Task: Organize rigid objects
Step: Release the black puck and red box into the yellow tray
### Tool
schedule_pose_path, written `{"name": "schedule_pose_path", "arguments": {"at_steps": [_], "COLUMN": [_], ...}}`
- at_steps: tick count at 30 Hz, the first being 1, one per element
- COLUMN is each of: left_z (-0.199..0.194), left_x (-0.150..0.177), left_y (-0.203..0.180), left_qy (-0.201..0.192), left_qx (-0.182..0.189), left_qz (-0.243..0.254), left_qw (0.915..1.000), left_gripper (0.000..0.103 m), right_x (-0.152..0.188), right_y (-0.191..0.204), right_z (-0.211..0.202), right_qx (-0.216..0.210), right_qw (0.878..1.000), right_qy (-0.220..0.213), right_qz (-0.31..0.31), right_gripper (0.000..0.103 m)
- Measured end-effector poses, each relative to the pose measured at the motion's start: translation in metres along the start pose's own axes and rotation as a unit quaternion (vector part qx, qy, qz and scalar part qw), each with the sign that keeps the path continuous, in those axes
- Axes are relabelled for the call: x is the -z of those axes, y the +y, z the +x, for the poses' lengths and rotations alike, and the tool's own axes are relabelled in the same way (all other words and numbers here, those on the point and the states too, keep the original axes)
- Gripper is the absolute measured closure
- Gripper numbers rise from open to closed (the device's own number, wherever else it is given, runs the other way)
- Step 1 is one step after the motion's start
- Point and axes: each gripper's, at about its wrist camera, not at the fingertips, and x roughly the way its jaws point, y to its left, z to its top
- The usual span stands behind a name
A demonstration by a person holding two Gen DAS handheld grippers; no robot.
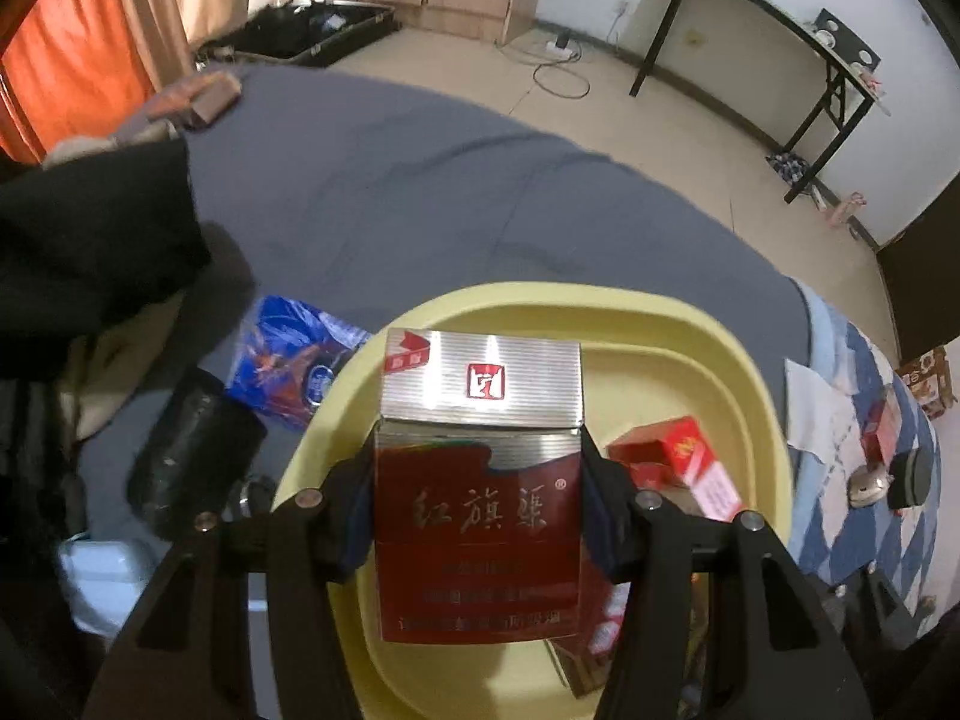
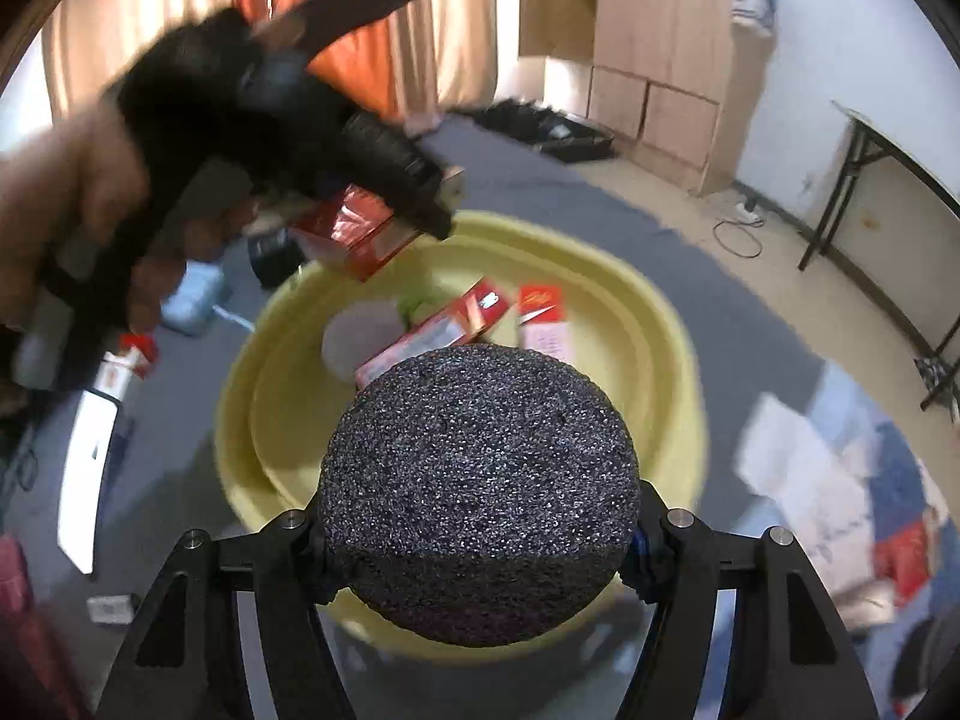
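The left gripper is clamped on a red and silver pack, both pads pressing its long sides, the lid end pointing away from the camera. The pack hangs over the near-left part of a yellow basin. The basin sits on a grey sheet. Inside the basin, toward its right side, lies a red box. Just off the basin's left rim lie a blue packet and a black pouch on the sheet.

The right gripper is closed on a black foam disc, its pads squeezing the disc's two sides. The disc hangs over the basin's near rim. In the right wrist view the basin holds two red boxes side by side near its middle and a pale round piece at their left. At the basin's far-left rim the left gripper appears, blurred, held by a hand, with the pack in its jaws.

A white phone lies on the sheet well left of the basin.
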Motion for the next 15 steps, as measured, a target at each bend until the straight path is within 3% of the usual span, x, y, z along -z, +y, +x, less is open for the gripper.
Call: {"name": "schedule_pose_path", "arguments": {"at_steps": [7, 9, 10, 12, 13, 15], "left_z": [0.038, 0.035, 0.031, 0.012, 0.000, -0.018], "left_x": [0.001, 0.000, -0.003, -0.006, -0.012, -0.023], "left_y": [-0.008, -0.009, -0.009, -0.015, -0.024, -0.052], "left_qy": [0.030, 0.027, 0.021, -0.018, -0.032, -0.037], "left_qx": [0.000, 0.020, 0.030, 0.043, 0.049, 0.052], "left_qz": [0.014, 0.007, 0.002, -0.002, 0.015, 0.060], "left_qw": [0.9995, 0.9994, 0.9993, 0.9989, 0.9982, 0.9961], "left_gripper": [0.042, 0.030, 0.020, 0.003, 0.000, 0.000], "right_x": [-0.002, -0.001, 0.000, -0.002, 0.000, 0.005], "right_y": [0.003, -0.001, -0.003, -0.001, -0.004, -0.015], "right_z": [0.028, 0.031, 0.029, 0.014, -0.005, -0.041], "right_qx": [0.010, 0.018, 0.011, -0.003, -0.002, 0.015], "right_qw": [0.999, 0.999, 0.999, 0.999, 0.999, 0.999], "right_qy": [0.026, 0.033, 0.036, 0.016, -0.004, -0.038], "right_qz": [-0.033, -0.032, -0.026, -0.027, -0.034, -0.028], "right_gripper": [0.036, 0.030, 0.020, 0.011, 0.006, 0.004]}}
